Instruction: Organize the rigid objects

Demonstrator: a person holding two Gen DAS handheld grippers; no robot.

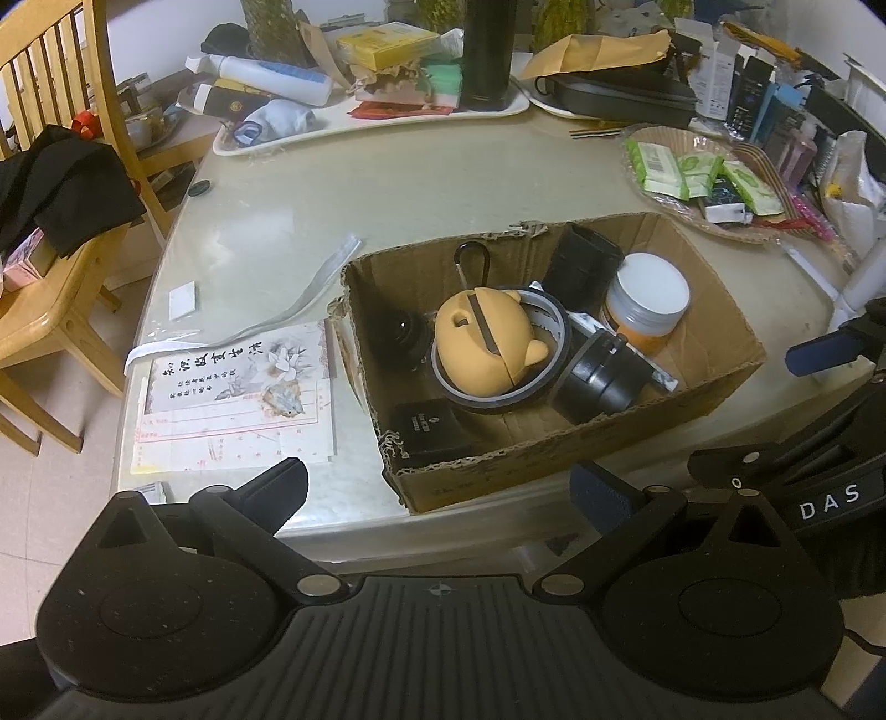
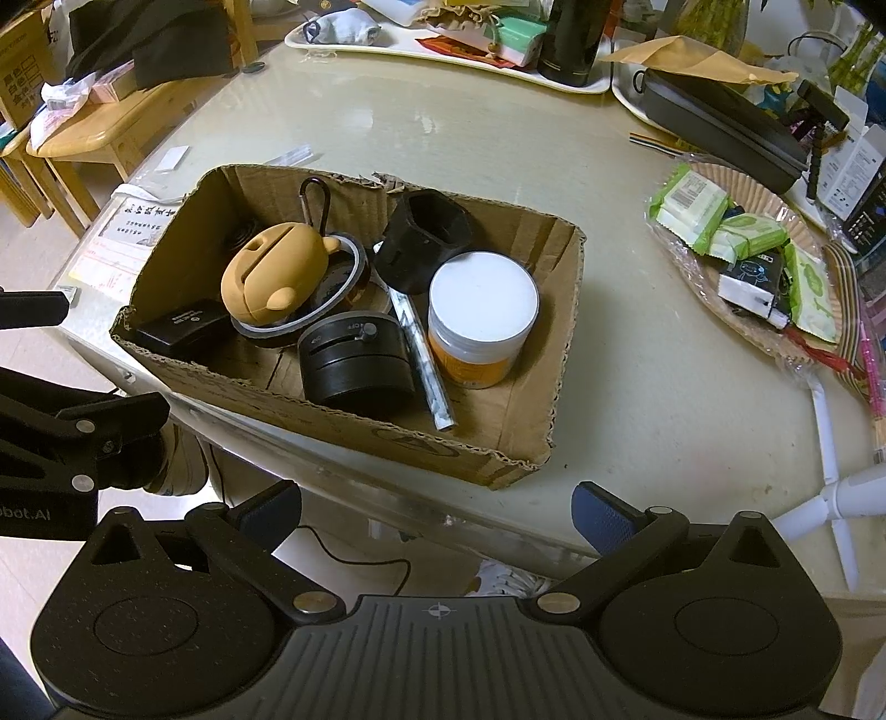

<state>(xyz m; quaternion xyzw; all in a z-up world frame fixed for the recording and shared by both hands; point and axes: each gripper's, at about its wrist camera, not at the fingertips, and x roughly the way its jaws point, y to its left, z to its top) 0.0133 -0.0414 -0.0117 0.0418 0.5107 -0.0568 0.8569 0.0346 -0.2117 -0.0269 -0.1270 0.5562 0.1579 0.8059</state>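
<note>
A cardboard box (image 1: 714, 338) (image 2: 565, 243) stands at the table's near edge. It holds a tan bear-shaped case with a carabiner (image 1: 482, 338) (image 2: 271, 271) resting on a tape roll (image 1: 554, 327) (image 2: 349, 266), a white-lidded orange jar (image 1: 648, 302) (image 2: 479, 315), a round black device (image 1: 601, 376) (image 2: 354, 363), a black hexagonal cup (image 1: 581, 266) (image 2: 423, 238), a small black box (image 1: 429, 429) (image 2: 180, 327) and a silver bar (image 2: 423, 360). My left gripper (image 1: 437, 484) and right gripper (image 2: 434, 512) are both open and empty, in front of the box and apart from it.
A paper booklet (image 1: 238, 393) lies left of the box. A basket of green packets (image 1: 703, 177) (image 2: 758, 260) sits at the right. White trays of clutter (image 1: 387, 105) (image 2: 443, 39) fill the far edge. A wooden chair (image 1: 50, 221) stands left.
</note>
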